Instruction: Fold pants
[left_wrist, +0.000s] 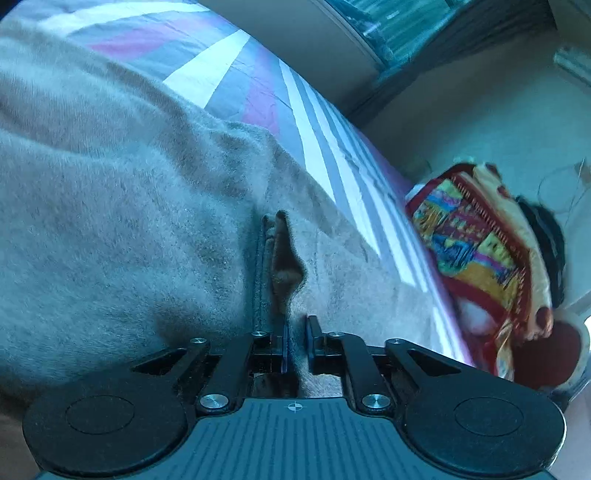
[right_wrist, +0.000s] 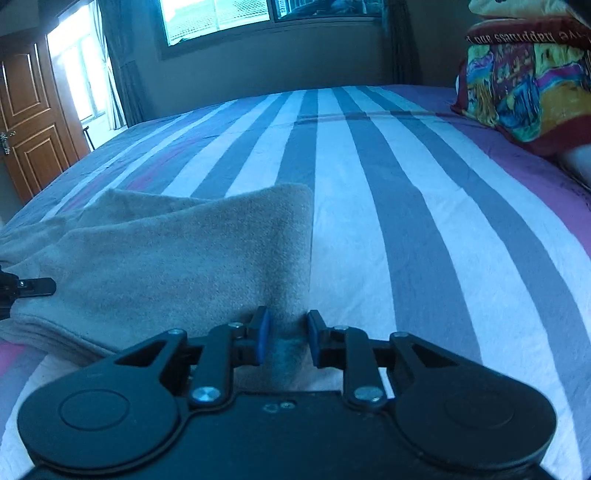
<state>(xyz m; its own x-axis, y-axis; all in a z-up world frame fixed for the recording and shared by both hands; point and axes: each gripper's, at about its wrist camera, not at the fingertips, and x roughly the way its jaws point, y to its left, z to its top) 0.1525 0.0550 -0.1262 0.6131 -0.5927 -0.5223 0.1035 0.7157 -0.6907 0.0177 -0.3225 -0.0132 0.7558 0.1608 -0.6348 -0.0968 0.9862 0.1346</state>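
On the striped bed (right_wrist: 369, 206), at about 9 o'clock of the right wrist view, we find the pants (right_wrist: 177, 258): beige, fleecy, lying in flat layers with one edge running toward 12 o'clock. Our right tongs (right_wrist: 286, 338) sit at 6 o'clock, the blue pads (right_wrist: 263, 334) either side of a bunched corner of the fabric and pressing on it; no earlier view is at hand, so we note only the grip as it stands. At far 9 o'clock a black fingertip of the left tongs reaches onto the pants.

From the left wrist view the pants fill everything from 7 to 12 o'clock. Our left tongs (left_wrist: 295, 341) are closed down tight on a fold of cloth, which rises as a dark ridge toward the centre. A bright patterned pillow (left_wrist: 476, 258) lies at 3 o'clock at the bed's edge. Window (right_wrist: 221, 14) at 12 o'clock, wooden door (right_wrist: 26, 122) at 10 o'clock.
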